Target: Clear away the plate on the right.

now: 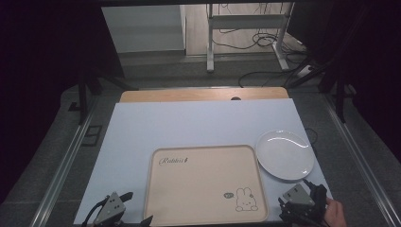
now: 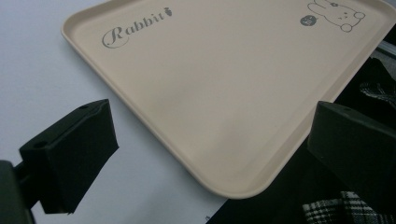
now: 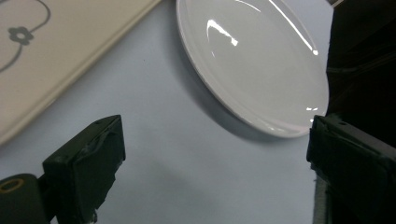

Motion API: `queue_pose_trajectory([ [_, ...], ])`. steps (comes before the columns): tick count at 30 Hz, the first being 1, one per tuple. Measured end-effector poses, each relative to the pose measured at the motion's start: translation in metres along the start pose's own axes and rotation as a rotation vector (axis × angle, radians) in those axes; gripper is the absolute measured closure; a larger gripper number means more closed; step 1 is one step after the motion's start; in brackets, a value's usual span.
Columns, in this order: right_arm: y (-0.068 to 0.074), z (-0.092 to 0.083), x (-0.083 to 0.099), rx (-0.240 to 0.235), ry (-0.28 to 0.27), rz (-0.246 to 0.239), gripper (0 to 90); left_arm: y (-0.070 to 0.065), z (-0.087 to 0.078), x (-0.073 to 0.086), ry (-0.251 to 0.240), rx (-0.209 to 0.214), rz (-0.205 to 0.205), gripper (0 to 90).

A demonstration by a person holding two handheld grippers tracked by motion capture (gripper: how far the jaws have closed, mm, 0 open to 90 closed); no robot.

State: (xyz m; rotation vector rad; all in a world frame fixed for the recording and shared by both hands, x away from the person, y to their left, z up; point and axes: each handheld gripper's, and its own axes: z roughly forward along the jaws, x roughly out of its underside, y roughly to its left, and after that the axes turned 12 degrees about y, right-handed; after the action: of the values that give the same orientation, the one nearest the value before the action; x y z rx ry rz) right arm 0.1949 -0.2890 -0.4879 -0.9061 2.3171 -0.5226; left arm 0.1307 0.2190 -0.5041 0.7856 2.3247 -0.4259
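High view has the whole layout: beige tray (image 1: 205,184) at lower centre, long axis left-right, white plate (image 1: 284,154) just beside its upper right corner, apart. Right gripper (image 1: 299,203) at lower right, hand (image 1: 335,213) behind it; jaws spread, nothing between, plate rim ahead in its own view. Left gripper (image 1: 116,208) at lower left, jaws spread, tray's corner between them, untouched.
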Motion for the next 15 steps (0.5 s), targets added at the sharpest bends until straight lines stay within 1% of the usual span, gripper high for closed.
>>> queue_pose_trajectory([
  [1, 0.0, 0.0, 0.0, 0.0, 0.0, 0.0, 6.4, 0.0, 0.0, 0.0, 0.0, 0.0, 0.0, 1.1],
  [2, 0.002, 0.002, -0.003, 0.032, 0.008, -0.029, 7.8, 0.0, 0.0, 0.0, 0.0, 0.0, 0.0, 1.1],
  [5, 0.003, 0.004, -0.005, 0.043, 0.008, -0.039, 9.1, 0.0, 0.0, 0.0, 0.0, -0.001, 0.0, 1.1],
  [6, 0.005, 0.006, -0.008, 0.053, 0.011, -0.064, 10.5, 0.0, 0.0, 0.0, 0.0, 0.0, -0.001, 1.1],
  [12, 0.011, 0.012, -0.014, 0.101, 0.017, -0.151, 17.1, 0.0, 0.0, 0.0, 0.0, -0.001, 0.0, 1.1],
  [13, 0.011, 0.012, -0.014, 0.101, 0.017, -0.151, 17.1, 0.0, 0.0, 0.0, 0.0, -0.001, 0.001, 1.1],
  [14, 0.012, 0.014, -0.016, 0.121, 0.019, -0.177, 19.2, 0.0, 0.0, 0.0, -0.001, -0.001, 0.0, 1.1],
  [15, 0.013, 0.015, -0.017, 0.132, 0.018, -0.19, 20.2, 0.0, 0.0, 0.0, -0.001, 0.0, 0.0, 1.1],
])
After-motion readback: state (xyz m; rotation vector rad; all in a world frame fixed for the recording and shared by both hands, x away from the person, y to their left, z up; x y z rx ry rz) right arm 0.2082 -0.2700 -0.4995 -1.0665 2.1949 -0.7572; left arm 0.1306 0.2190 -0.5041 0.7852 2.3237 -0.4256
